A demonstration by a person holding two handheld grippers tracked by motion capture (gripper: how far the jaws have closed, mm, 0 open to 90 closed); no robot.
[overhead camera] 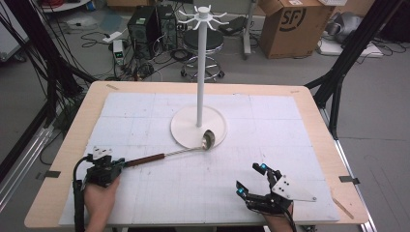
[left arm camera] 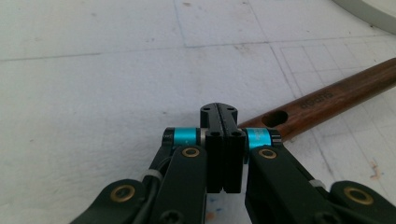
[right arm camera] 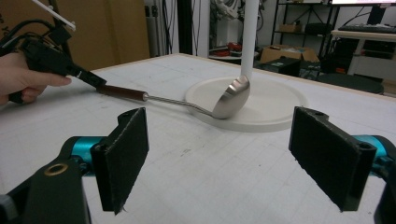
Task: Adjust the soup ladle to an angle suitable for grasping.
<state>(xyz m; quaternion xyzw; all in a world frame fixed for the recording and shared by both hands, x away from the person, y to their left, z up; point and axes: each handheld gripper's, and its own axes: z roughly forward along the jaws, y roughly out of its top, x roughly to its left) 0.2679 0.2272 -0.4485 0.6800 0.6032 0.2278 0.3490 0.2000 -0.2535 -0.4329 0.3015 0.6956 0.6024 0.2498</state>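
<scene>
A steel ladle [overhead camera: 208, 140] with a brown wooden handle [overhead camera: 145, 159] lies on the white mat, its bowl resting on the rim of the white stand's round base [overhead camera: 186, 130]. My left gripper [overhead camera: 118, 163] sits at the handle's free end with its jaws pressed together and nothing between them. In the left gripper view the handle [left arm camera: 327, 98], with its hanging hole, lies just right of the closed jaws [left arm camera: 219, 112]. My right gripper [overhead camera: 249, 176] rests near the front edge, open and empty [right arm camera: 219, 154], facing the ladle [right arm camera: 229, 100] and the left gripper [right arm camera: 93, 79].
A tall white hook stand [overhead camera: 200, 63] rises from the base at the table's middle back. The white mat [overhead camera: 270, 145] covers most of the wooden table. Beyond the table are computer cases, cables, a stool and a cardboard box [overhead camera: 295, 26].
</scene>
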